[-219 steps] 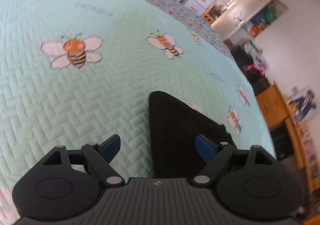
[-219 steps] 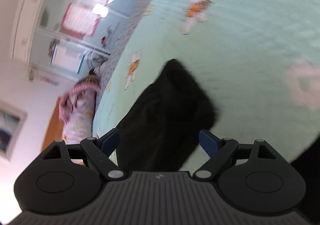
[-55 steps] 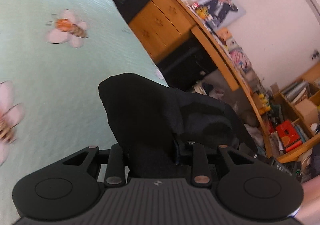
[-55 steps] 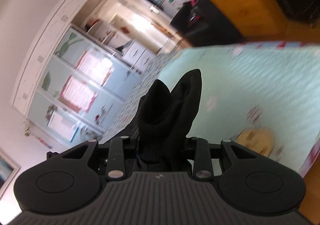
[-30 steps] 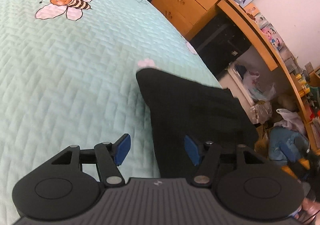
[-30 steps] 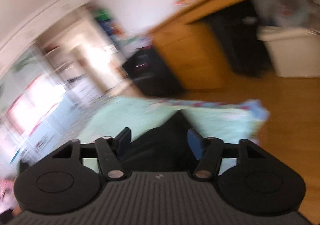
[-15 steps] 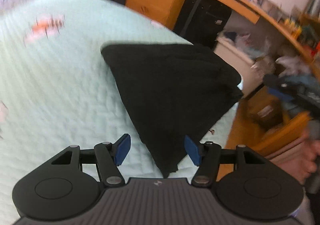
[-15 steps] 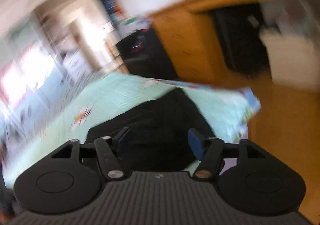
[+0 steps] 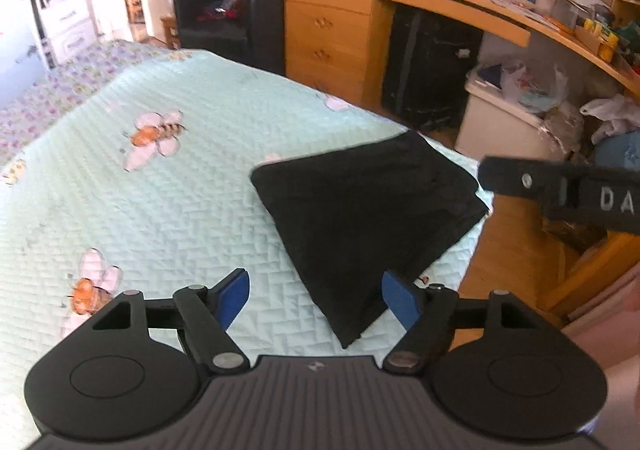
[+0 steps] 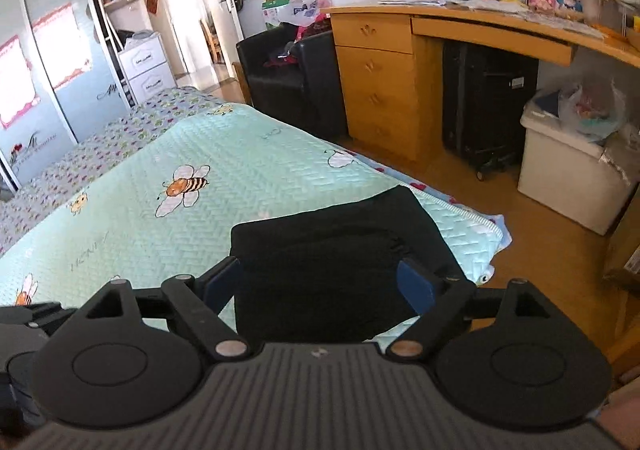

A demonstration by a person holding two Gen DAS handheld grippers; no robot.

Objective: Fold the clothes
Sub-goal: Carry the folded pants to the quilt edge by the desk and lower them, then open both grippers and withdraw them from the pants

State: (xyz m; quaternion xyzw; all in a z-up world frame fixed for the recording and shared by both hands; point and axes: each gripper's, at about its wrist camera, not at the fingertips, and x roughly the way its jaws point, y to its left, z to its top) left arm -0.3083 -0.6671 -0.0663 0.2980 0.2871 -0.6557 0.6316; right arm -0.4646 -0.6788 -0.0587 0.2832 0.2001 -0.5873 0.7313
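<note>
A black garment [image 9: 368, 206] lies folded into a flat square near the corner of the mint bee-print bedspread [image 9: 152, 186]. My left gripper [image 9: 316, 300] hovers above and in front of its near corner, jaws opening, nothing between the blue pads. In the right wrist view the same black garment [image 10: 336, 254] lies below my right gripper [image 10: 320, 286], whose jaws are also opening and hold nothing. The right gripper's black body [image 9: 560, 190] pokes in at the right edge of the left wrist view.
The bed's corner and edge [image 10: 492, 234] drop to a wooden floor [image 10: 532, 262] on the right. Beyond stand a wooden desk with drawers [image 10: 380, 62], a black armchair [image 10: 288, 78], a black suitcase [image 10: 484, 106] and a white bin [image 10: 572, 170].
Both grippers let go of the black garment, which now lies folded on the bed. Both have pulled back and risen, so the garment looks smaller, and their jaws stand wider.
</note>
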